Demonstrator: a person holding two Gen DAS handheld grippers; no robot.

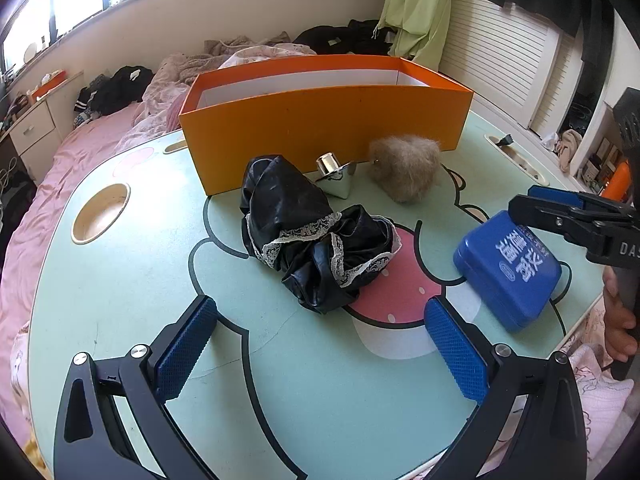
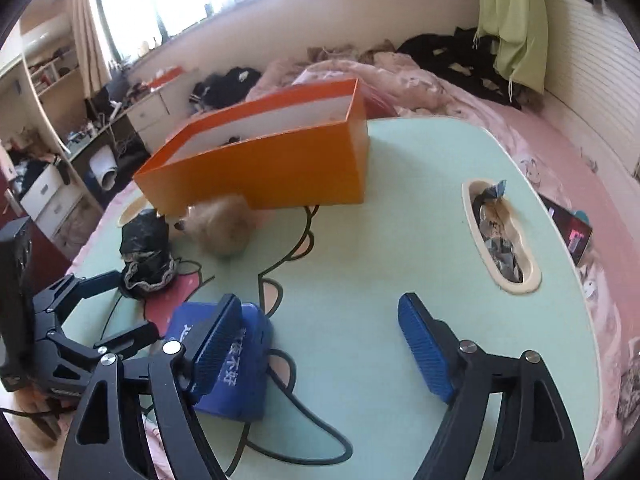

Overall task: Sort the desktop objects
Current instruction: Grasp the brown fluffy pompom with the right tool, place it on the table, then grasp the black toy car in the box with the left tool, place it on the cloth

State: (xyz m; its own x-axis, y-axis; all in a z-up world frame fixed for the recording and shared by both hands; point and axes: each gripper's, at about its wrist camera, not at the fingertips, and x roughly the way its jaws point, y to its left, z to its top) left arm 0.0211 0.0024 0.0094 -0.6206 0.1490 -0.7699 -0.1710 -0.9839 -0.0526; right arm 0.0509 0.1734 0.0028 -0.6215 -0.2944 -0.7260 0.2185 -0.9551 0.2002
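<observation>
Both grippers were angled down. The left gripper sat wide open with nothing between its blue pads. The right gripper had its jaws spread too, empty. A hand was wrapped round the right one's handle.

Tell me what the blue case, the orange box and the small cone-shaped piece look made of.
Blue case: probably hard plastic, smooth with a soft sheen, rounded moulded corners and printed white lettering.
Orange box: likely cardboard, matte orange outside, white inside, thin straight walls.
Cone-shaped piece: looks like polished metal, mirror-bright and reflective.
</observation>
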